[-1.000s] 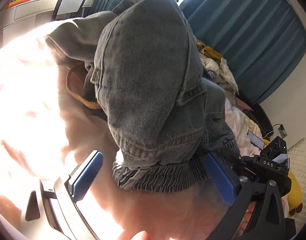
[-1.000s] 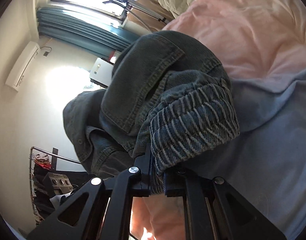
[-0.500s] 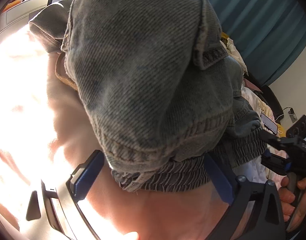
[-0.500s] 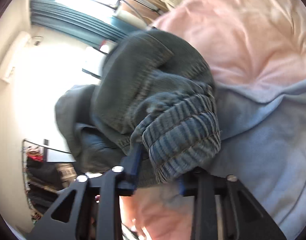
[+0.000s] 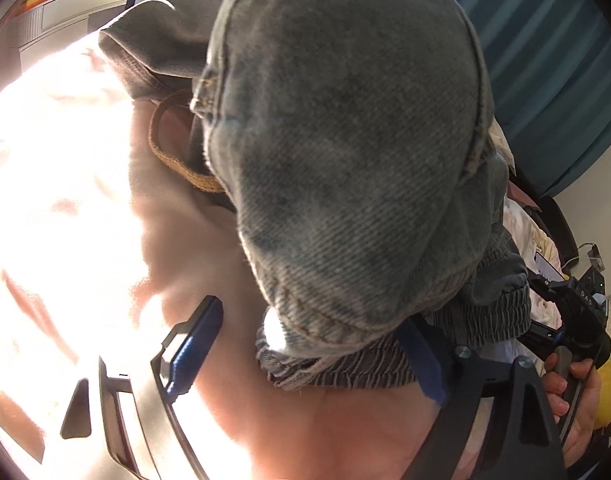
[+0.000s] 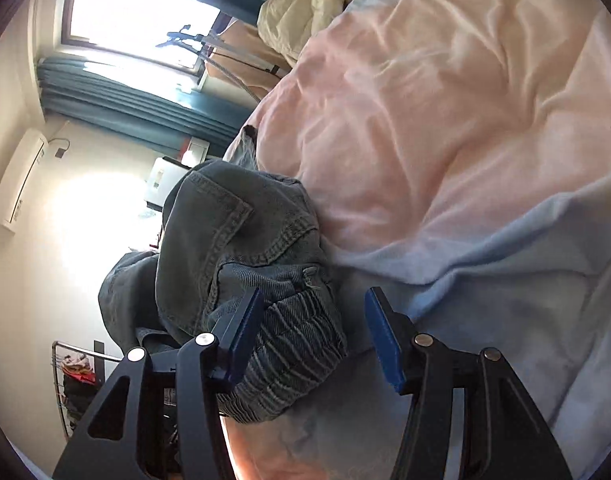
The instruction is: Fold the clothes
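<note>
One pair of grey-blue denim jeans (image 5: 345, 160) lies bunched on a pink duvet (image 6: 425, 100), its elastic waistband between both tools. The left gripper (image 5: 309, 344) stands wide open, waistband between its two blue pads, gripping nothing. The right gripper (image 6: 311, 336) is also spread, one pad touching the denim. The letters "DAS" show on the right gripper's body in the left view.

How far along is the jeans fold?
Done: the jeans are doubled over, bunched on the pink duvet, elastic waistband toward the grippers. In hand: nothing clamped; right gripper and left gripper are both open around the waistband. Left: flattening the bundle; whether more folds are needed is unclear.
</note>
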### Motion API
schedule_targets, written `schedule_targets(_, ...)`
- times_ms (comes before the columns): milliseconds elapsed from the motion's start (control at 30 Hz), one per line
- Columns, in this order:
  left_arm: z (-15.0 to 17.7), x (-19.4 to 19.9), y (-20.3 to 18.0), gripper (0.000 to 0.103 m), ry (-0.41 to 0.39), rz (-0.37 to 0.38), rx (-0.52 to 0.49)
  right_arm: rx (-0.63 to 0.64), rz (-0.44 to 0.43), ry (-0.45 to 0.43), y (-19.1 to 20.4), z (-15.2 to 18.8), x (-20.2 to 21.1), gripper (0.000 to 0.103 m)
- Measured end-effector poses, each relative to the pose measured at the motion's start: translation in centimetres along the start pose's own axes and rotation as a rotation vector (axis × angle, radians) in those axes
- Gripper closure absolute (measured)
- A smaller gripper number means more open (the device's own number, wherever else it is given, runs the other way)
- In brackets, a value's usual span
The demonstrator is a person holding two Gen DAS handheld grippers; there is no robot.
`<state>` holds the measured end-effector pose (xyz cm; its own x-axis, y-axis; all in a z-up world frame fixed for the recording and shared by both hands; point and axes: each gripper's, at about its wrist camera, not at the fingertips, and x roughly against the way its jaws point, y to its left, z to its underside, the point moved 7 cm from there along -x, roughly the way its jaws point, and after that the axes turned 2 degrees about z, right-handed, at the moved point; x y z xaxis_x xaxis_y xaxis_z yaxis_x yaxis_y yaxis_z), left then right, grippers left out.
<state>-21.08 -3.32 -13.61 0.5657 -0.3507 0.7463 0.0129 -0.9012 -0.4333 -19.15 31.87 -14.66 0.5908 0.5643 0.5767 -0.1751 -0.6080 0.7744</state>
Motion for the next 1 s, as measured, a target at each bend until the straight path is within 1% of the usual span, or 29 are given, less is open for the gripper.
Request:
schedule_targets(67,-0.4,0.2,0.3,0.016,-0.009,-0.007,0.016,0.049,-0.009,0.018,0.7,0.4,-0.9,0.049)
schedule_targets(133,-0.8,0.4,0.7,0.016,-0.017,-0.015,0.032,0.090,-0.037,0.043,1.3,1.2,-2.1,0.049)
schedule_targets(233,-1.4,0.6,1.2,0.016,-0.030,-0.026,0.057,0.153,-0.131,0.051,3.7,1.8,-2.1,0.049)
schedule_targets(333,-1.3,0.4,1.1,0.016,-0.011,-0.009,0.076,0.200,-0.198,0.019,5.6,1.6,-1.0,0.049)
schedule_targets(367,-1.3,0.3,0.9,0.016,-0.005,-0.002,0.077,0.201,-0.198,0.009,5.7,1.5,-0.8,0.049)
schedule_targets(400,-1.2,0.4,0.6,0.016,-0.001,0.003,0.072,0.187,-0.176,0.002,5.2,1.3,-0.7,0.049)
schedule_targets(500,-0.9,0.6,-0.5,0.016,0.012,0.020,0.054,0.073,-0.123,-0.007,2.5,0.5,-1.6,0.049)
schedule_targets(600,-0.5,0.8,-1.5,0.016,0.034,0.047,0.049,-0.076,-0.102,-0.073,-0.8,-0.1,-0.6,0.049)
schedule_targets(667,-0.4,0.9,-2.2,0.016,0.043,0.054,0.043,-0.134,-0.121,-0.129,-2.1,-0.8,0.6,0.049)
schedule_targets(700,-0.5,0.9,-2.4,0.016,0.045,0.050,0.040,-0.143,-0.120,-0.150,-2.5,-1.2,1.1,0.049)
schedule_targets(767,-0.6,0.8,-2.7,0.016,0.051,0.041,0.036,-0.130,-0.100,-0.141,-2.4,-1.4,0.7,0.049)
schedule_targets(867,-0.8,0.7,-3.2,0.016,0.057,0.032,0.033,-0.106,-0.099,-0.060,-1.9,-0.3,-1.6,0.049)
schedule_targets(933,-0.9,0.8,-3.5,0.016,0.054,0.030,0.033,-0.048,-0.081,-0.011,-0.7,0.7,-3.1,0.049)
schedule_targets(1000,-1.3,0.9,-3.7,0.016,0.050,0.032,0.039,0.024,-0.042,0.011,0.3,1.5,-3.9,0.048)
